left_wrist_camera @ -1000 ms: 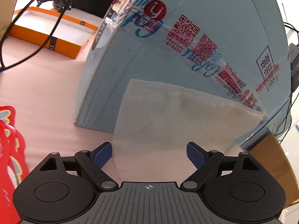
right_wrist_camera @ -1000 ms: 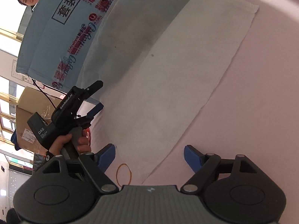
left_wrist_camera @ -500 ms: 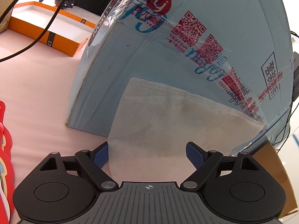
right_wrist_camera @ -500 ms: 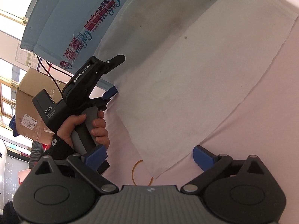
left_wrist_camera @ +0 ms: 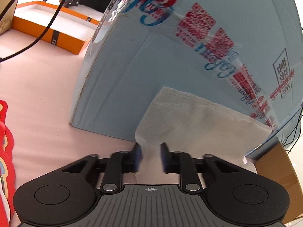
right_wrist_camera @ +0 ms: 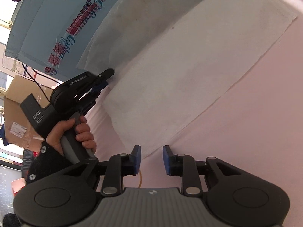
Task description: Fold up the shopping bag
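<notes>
The cream cloth shopping bag (left_wrist_camera: 198, 123) lies flat on the pink table, its far part leaning up against a light-blue box. My left gripper (left_wrist_camera: 151, 157) has the bag's near left edge between its blue pads; its jaws are closing, with a gap still visible. In the right wrist view the bag (right_wrist_camera: 180, 75) stretches away up and to the right. My right gripper (right_wrist_camera: 151, 158) straddles the bag's near corner and its jaws are closing too, the pads still apart. That view also shows the left gripper (right_wrist_camera: 102, 81), held by a hand (right_wrist_camera: 75, 132), at the bag's other corner.
The big light-blue cardboard box (left_wrist_camera: 170, 56) stands right behind the bag. An orange tray (left_wrist_camera: 56, 30) and a black cable (left_wrist_camera: 47, 28) sit far left. A red flat item (left_wrist_camera: 5, 151) lies at the left edge. A brown carton (right_wrist_camera: 17, 113) and a yellow rubber band (right_wrist_camera: 140, 179) are nearby.
Both pairs of jaws have narrowed from wide open. The left gripper has shifted so the bag's edge now lies between its pads. The right gripper has closed in on the bag's near corner.
</notes>
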The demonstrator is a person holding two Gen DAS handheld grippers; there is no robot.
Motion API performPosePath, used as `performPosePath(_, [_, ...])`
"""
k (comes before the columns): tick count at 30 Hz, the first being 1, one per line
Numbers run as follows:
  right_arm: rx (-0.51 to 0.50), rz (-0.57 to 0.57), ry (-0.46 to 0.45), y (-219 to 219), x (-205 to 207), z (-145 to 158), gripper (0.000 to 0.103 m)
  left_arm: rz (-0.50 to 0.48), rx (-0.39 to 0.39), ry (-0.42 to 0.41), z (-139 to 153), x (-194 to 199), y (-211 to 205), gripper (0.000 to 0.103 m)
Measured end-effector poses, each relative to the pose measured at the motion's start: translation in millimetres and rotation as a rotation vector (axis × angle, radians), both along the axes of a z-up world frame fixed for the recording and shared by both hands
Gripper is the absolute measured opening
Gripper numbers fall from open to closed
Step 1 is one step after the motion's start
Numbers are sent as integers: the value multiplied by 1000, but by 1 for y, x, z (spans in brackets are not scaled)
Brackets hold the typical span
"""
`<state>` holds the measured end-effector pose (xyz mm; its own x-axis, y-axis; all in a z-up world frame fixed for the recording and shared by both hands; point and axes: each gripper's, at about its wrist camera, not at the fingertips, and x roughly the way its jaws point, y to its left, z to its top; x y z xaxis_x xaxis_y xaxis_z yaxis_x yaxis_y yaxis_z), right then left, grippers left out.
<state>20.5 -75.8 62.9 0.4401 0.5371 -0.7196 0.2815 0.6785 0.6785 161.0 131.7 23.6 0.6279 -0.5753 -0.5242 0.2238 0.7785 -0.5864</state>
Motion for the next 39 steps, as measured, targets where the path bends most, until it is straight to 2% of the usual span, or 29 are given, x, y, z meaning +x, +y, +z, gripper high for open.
performPosePath(1, [48, 11, 10, 0, -3, -2, 58, -10, -12, -5, 0, -2, -2, 51])
performPosePath(2, [90, 20, 20, 1, -5, -4, 61, -18, -15, -10, 1, -4, -4, 59])
performPosePath(5, [192, 31, 46, 6, -5, -13, 68, -33, -1, -24, 0, -8, -11, 59])
performPosePath(6, [215, 28, 47, 7, -3, -14, 76, -32, -3, -26, 0, -10, -12, 55])
performPosePath(7, [239, 22, 47, 7, -2, -16, 81, -31, -3, -23, 0, -11, -12, 44])
performPosePath(8, [262, 9, 51, 7, 0, -18, 82, -34, 1, -11, -1, -12, -13, 16])
performPosePath(9, [283, -7, 57, 6, 1, -20, 82, -39, 5, -8, -2, -14, -15, 5])
performPosePath(12, [330, -44, 66, 6, 6, -24, 82, -63, -2, -27, -1, -24, -17, 2])
performPosePath(16, [389, -57, 56, 16, 15, -26, 82, -95, -78, -60, 15, -37, -13, 1])
performPosePath(18, [433, -107, 62, 17, 16, -28, 82, -98, -99, -82, 20, -17, -7, 1])
performPosePath(20, [513, -184, 85, 15, 17, -34, 82, -91, -121, -105, 29, -19, -3, 1])
performPosePath(23, [543, -274, 106, 11, 19, -41, 82, -61, -154, -114, 36, -1, 5, 1])
performPosePath(24, [550, -305, 115, 10, 19, -43, 81, -64, -150, -116, 38, 8, 7, 1])
performPosePath(26, [570, -370, 137, 7, 16, -48, 80, -76, -73, -103, 36, 16, 4, 1])
performPosePath(28, [546, -373, 144, 6, 14, -43, 81, -76, -24, -78, 32, 29, 2, 2])
performPosePath(31, [507, -357, 144, 2, 7, -34, 82, -59, -26, -40, 21, 35, 10, 8])
performPosePath(34, [460, -372, 133, -12, -6, -26, 82, -63, -21, -41, 14, 39, 9, 33])
performPosePath(35, [441, -393, 122, -20, -9, -23, 82, -65, -19, -40, 13, 41, 8, 47])
performPosePath(36, [422, -414, 111, -27, -13, -20, 82, -64, -18, -37, 11, 44, 7, 53])
performPosePath(39, [359, -475, 82, -47, -19, -13, 82, -60, -21, -17, 6, 54, 2, 55])
